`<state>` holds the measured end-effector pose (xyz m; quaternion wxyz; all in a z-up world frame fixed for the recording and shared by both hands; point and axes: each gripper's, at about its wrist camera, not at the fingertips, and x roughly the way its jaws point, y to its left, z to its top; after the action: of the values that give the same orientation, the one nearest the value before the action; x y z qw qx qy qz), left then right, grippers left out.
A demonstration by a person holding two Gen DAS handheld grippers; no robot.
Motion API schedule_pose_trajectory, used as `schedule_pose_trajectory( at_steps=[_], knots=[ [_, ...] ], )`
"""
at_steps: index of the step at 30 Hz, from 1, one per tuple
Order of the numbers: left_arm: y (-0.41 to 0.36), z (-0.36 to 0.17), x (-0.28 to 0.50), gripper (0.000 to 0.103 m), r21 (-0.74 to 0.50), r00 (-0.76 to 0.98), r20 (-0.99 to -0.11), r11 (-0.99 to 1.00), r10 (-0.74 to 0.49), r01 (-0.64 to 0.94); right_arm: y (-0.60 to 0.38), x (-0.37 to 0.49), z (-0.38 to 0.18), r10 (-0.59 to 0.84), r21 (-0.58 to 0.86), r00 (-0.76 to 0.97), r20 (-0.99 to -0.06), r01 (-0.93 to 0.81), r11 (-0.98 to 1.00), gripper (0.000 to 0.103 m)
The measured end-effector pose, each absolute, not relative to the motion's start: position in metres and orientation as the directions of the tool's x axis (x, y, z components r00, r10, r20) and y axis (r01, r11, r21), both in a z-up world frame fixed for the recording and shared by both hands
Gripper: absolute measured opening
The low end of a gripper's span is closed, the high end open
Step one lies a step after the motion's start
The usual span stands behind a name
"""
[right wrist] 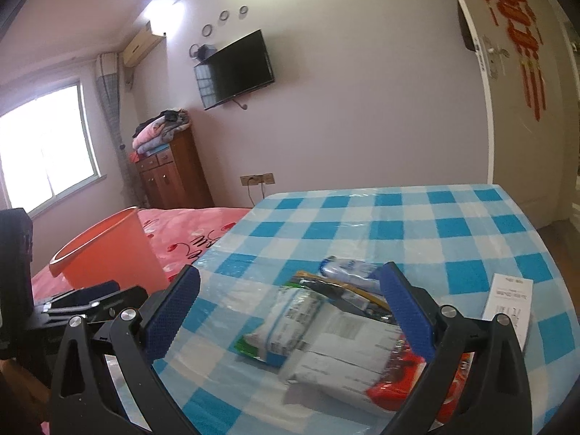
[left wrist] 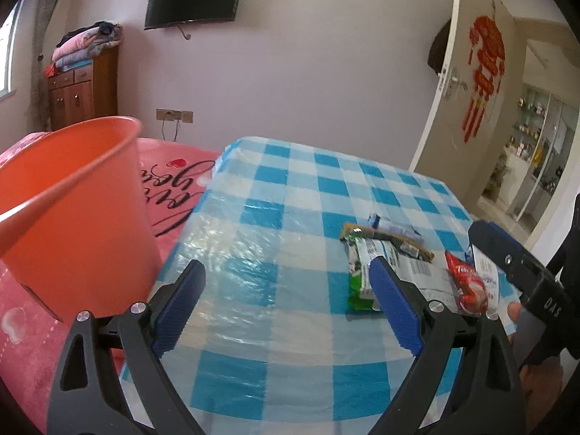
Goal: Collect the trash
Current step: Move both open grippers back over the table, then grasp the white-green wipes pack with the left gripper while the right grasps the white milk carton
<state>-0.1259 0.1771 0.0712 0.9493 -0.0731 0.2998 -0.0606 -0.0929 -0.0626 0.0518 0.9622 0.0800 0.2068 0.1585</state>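
Observation:
A heap of wrappers lies on the blue-checked table [left wrist: 275, 217]: a green wrapper [left wrist: 359, 275], a red packet [left wrist: 467, 286], a white printed label [left wrist: 424, 275] and a blue-white wrapper [left wrist: 391, 224]. My left gripper [left wrist: 286, 297] hangs open over bare cloth, to the left of the heap, with nothing in it. My right gripper [right wrist: 290, 311] is open too, its fingers spread either side of the heap: white pack [right wrist: 326, 340], red packet [right wrist: 398, 388], green wrapper [right wrist: 250, 348]. An orange bucket [left wrist: 72, 217] stands left of the table on the pink bedspread.
A white receipt [right wrist: 511, 301] lies apart at the table's right edge. The pink bed [right wrist: 188, 232] runs along the table's left side. A wooden cabinet [right wrist: 170, 177], a wall television [right wrist: 235, 69] and an open door [left wrist: 467, 83] lie beyond. A person's hand [left wrist: 514, 311] holds the right gripper.

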Motion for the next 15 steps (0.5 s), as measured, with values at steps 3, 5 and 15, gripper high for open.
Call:
schedule_pose_trajectory(
  at_steps=[3, 5, 15],
  knots=[
    [0.167, 0.070, -0.124, 0.092, -0.166, 0.806, -0.568, 0.982, -0.166, 0.084, -0.073, -0.092, 0.050, 0.332, 0.229, 0.866, -0.374, -0.260, 0.938, 0.098],
    [0.160, 0.069, -0.122, 0.092, -0.169, 0.797, -0.577, 0.981, -0.178, 0.096, -0.080, -0.092, 0.049, 0.330, 0.238, 0.868, -0.371, -0.255, 0.937, 0.098],
    [0.126, 0.062, -0.114, 0.092, -0.150, 0.761, -0.614, 0.977, -0.210, 0.149, -0.115, -0.090, 0.044, 0.276, 0.248, 0.880, -0.386, -0.189, 0.950, 0.098]
  ],
)
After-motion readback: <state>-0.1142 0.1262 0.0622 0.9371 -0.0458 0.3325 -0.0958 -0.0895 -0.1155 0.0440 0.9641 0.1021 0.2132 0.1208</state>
